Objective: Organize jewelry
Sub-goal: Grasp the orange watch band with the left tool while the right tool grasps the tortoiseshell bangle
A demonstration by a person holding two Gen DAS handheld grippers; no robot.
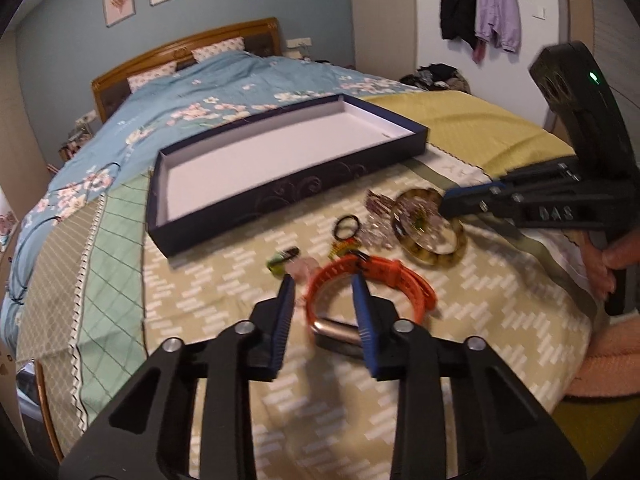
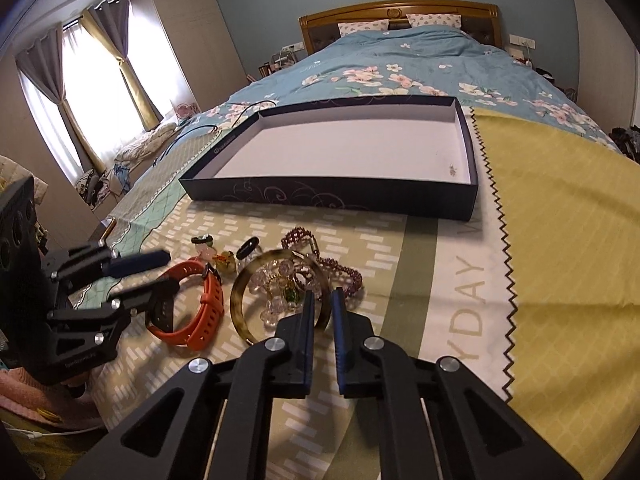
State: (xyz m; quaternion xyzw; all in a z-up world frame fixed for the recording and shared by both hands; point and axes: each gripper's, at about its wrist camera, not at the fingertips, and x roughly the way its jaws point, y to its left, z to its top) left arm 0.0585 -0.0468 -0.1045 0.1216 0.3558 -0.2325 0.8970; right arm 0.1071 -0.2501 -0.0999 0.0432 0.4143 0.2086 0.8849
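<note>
An orange-strapped watch (image 1: 400,276) (image 2: 208,308) lies on the patterned cloth. My left gripper (image 1: 322,280) (image 2: 172,272) straddles its case end, one finger inside the strap loop and one outside, with a gap still showing on the outer side. A tortoiseshell bangle (image 1: 432,256) (image 2: 240,300) lies to the right around clear crystal beads (image 2: 276,280). My right gripper (image 2: 323,298) (image 1: 446,206) has its jaws nearly together on the bangle's near rim. Behind sits the empty dark blue box (image 1: 280,196) (image 2: 320,196) with a white inside.
A purple bead bracelet (image 2: 344,270), a black ring (image 2: 249,249) and small green and yellow trinkets (image 1: 276,260) lie between the watch and the box. A yellow cloth (image 2: 560,220) covers the bed to the right. A hand (image 1: 608,264) holds the right gripper's handle.
</note>
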